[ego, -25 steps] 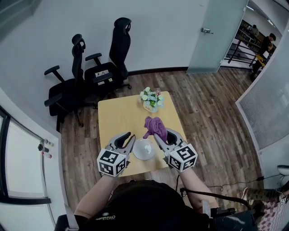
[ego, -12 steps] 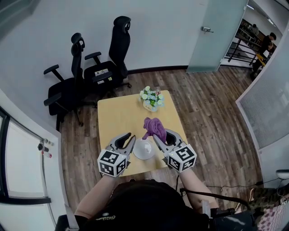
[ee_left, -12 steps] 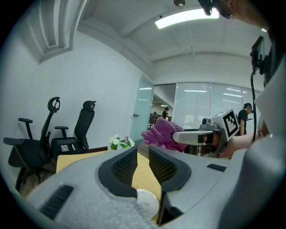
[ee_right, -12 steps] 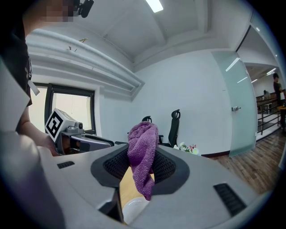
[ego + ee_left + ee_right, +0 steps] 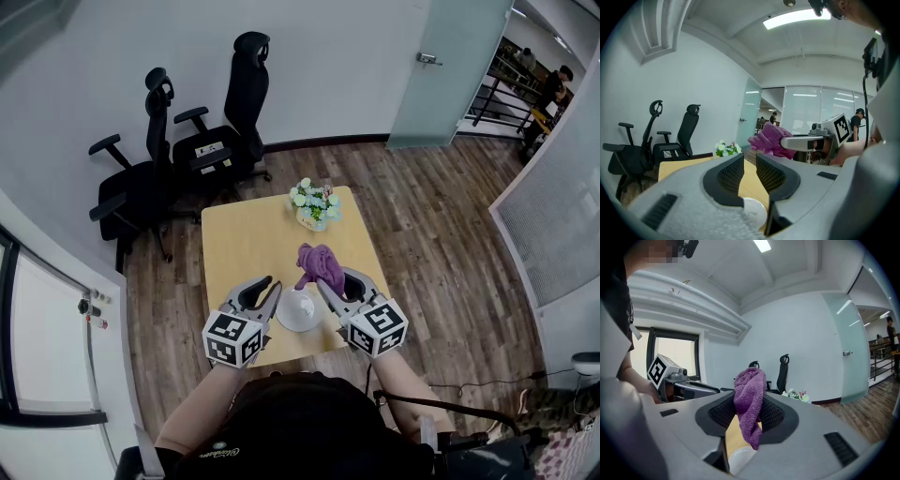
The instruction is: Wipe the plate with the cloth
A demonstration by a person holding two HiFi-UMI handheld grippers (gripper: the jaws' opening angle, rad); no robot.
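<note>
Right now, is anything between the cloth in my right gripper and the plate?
Nothing visible does. The purple cloth, clamped in the right gripper, hangs right above the white plate. The left gripper sits off its left side, and the flowers stand farther back on the table.

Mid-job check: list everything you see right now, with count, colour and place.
table: 1, light wood, room centre
plate: 1, white, table's near edge, between the tongs
cloth: 1, purple, by the plate's far side
flowers: 1 bunch, white and green, table's far edge
chairs: 2, black, by the wall
door: 1, frosted glass, far right
left tongs: grey, jaws slightly apart, empty
right tongs: grey, shut on the cloth
</note>
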